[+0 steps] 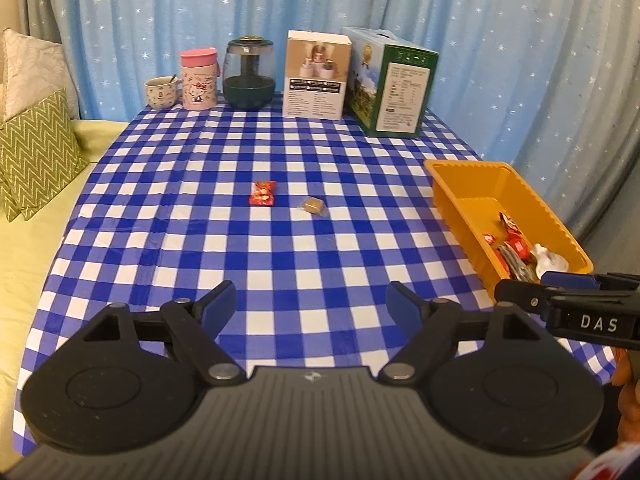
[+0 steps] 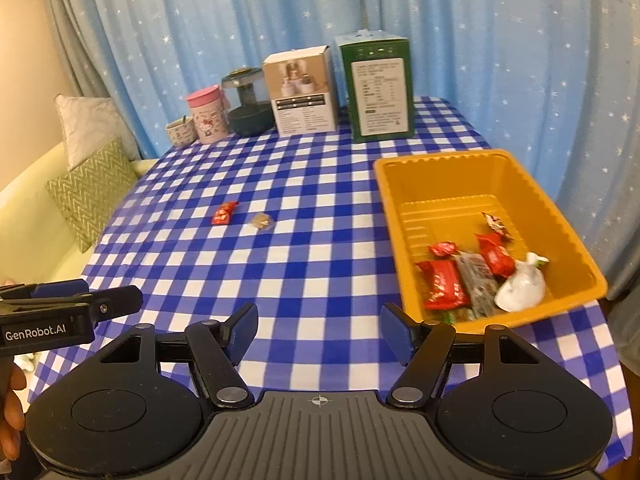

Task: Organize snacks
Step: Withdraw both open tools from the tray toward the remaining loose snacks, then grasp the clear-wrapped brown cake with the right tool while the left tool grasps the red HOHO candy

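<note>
Clearly both tools are free: the left gripper point(image 1: 311, 304) has its blue-padded jaws spread with only checked cloth between them, and the right gripper point(image 2: 319, 333) is likewise released and carries nothing. Each hangs over the near edge of the blue-and-white checked tablecloth point(image 1: 240, 240).

Most of the sorting looks done. The orange ribbed plastic tray point(image 2: 452, 168) on the right side of the table already holds several red-wrapped sweets, a grey bar and a white twisted packet, all gathered at its near end. Two pieces remain loose in the middle of the cloth, well apart from the tray: a small red foil-wrapped candy point(image 1: 263, 193) and, just beside it toward the tray, a brown sweet in clear wrapper point(image 1: 313, 205).

The step in hand is probably the reach for one of these two. The left gripper seems better placed, since both lie almost straight ahead of it. To do it well, bring the jaws down so one pad lands on each side of the wrapper, low enough to catch the body and not only the crinkled ends, and close gently. The clear-wrapped piece is small and flat, so it could slide on the cloth if it is nudged before the pads meet. Carry it over the tray wall before letting go, toward the bare far end.
</note>
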